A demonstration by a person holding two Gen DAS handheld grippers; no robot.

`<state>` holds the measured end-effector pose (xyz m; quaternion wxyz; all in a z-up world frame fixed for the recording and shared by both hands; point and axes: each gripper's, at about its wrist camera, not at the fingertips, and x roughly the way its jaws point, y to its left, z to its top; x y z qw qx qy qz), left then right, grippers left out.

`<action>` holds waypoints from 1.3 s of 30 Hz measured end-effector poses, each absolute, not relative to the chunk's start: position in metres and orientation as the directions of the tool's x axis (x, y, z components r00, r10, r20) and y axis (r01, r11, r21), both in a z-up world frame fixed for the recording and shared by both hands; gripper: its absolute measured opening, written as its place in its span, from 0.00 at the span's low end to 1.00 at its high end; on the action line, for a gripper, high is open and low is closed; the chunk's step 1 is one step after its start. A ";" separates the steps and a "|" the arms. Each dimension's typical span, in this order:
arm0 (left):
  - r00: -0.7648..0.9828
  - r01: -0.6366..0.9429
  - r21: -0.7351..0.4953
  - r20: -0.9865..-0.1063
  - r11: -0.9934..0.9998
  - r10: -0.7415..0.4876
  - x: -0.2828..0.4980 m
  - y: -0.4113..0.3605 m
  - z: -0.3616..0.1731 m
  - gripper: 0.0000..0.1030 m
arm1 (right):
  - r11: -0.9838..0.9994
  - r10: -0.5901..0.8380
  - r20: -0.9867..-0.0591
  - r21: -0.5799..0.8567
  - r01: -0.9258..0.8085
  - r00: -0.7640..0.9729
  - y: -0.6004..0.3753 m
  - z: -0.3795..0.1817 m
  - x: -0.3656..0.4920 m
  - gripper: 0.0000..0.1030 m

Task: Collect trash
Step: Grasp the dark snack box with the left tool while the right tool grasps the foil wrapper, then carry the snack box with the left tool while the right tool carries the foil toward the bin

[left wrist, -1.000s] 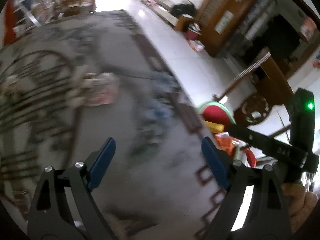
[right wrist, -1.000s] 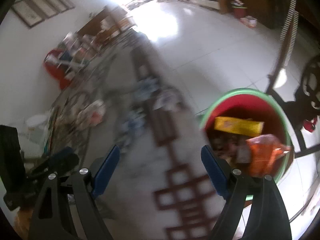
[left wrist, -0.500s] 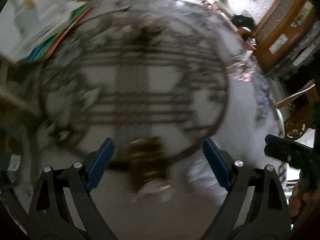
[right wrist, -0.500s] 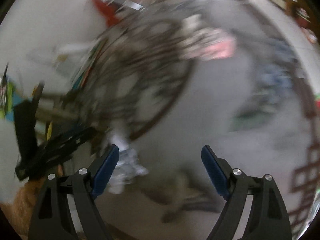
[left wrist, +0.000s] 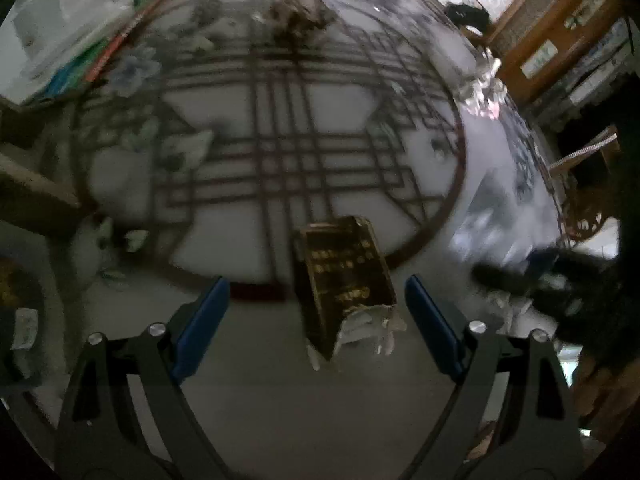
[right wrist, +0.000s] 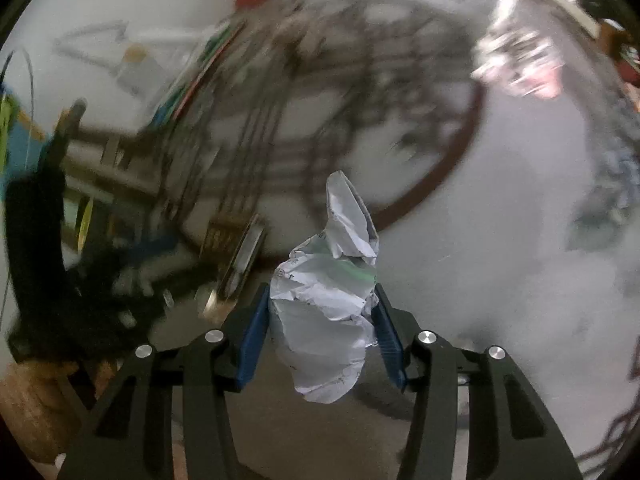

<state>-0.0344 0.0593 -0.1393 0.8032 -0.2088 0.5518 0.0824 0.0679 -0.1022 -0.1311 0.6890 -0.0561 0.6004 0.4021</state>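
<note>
in the left wrist view, the left gripper [left wrist: 316,312] hangs over the patterned rug [left wrist: 224,364] with its jaws wide apart, and a small dark box [left wrist: 344,280] with gold print lies on the rug between them, untouched; its near end is torn open and ragged. it looks like light, thin card that would crush easily, so pinching across the intact long sides, far from the torn end, seems best. in the right wrist view, the right gripper [right wrist: 320,328] has just been closing, and its blue pads are clamped on a crumpled paper wad [right wrist: 326,300] sticking up between them (soft, nearly weightless, unlikely to slip). a blurred pink wrapper [right wrist: 528,68] lies far right on the rug.
</note>
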 end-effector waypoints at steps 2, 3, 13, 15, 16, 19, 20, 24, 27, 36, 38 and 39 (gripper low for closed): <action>0.376 -0.350 -0.258 -0.919 0.900 -0.118 -0.032 0.056 -0.142 0.79 | 0.696 0.494 -0.869 0.400 -0.596 -0.006 -0.112 -0.126 0.076 0.46; 0.373 -0.341 -0.262 -0.919 0.903 -0.126 -0.030 0.054 -0.144 0.76 | 0.707 0.497 -0.868 0.399 -0.584 0.007 -0.116 -0.124 0.079 0.46; 0.368 -0.293 -0.270 -0.917 0.917 -0.153 -0.014 0.048 -0.147 0.41 | 0.757 0.525 -0.842 0.399 -0.518 0.119 -0.136 -0.102 0.092 0.47; 0.385 -0.297 -0.276 -0.911 0.914 -0.149 -0.013 0.051 -0.142 0.41 | 0.759 0.524 -0.842 0.393 -0.520 0.128 -0.137 -0.099 0.094 0.48; 0.393 -0.298 -0.277 -0.908 0.914 -0.147 -0.013 0.052 -0.140 0.41 | 0.759 0.524 -0.842 0.391 -0.521 0.131 -0.137 -0.098 0.094 0.48; 0.428 -0.301 -0.278 -0.894 0.912 -0.131 -0.010 0.057 -0.128 0.41 | 0.759 0.524 -0.839 0.383 -0.527 0.145 -0.136 -0.095 0.095 0.48; 0.438 -0.302 -0.280 -0.890 0.911 -0.128 -0.008 0.058 -0.124 0.41 | 0.759 0.524 -0.838 0.381 -0.528 0.149 -0.136 -0.094 0.096 0.48; 0.490 -0.304 -0.303 -0.863 0.903 -0.125 0.000 0.063 -0.104 0.41 | 0.761 0.523 -0.833 0.363 -0.537 0.178 -0.137 -0.086 0.099 0.48; 0.535 -0.288 -0.307 -0.837 0.907 -0.114 0.008 0.063 -0.086 0.41 | 0.768 0.518 -0.828 0.340 -0.542 0.215 -0.139 -0.076 0.105 0.48; 0.622 -0.243 -0.288 -0.779 0.926 -0.079 0.023 0.054 -0.038 0.41 | 0.792 0.512 -0.802 0.299 -0.533 0.310 -0.156 -0.051 0.117 0.48; 0.640 -0.238 -0.289 -0.765 0.927 -0.074 0.024 0.053 -0.031 0.41 | 0.797 0.510 -0.797 0.298 -0.525 0.322 -0.160 -0.047 0.121 0.48; 0.650 -0.235 -0.288 -0.756 0.928 -0.070 0.025 0.053 -0.026 0.41 | 0.799 0.510 -0.796 0.298 -0.522 0.326 -0.161 -0.047 0.122 0.48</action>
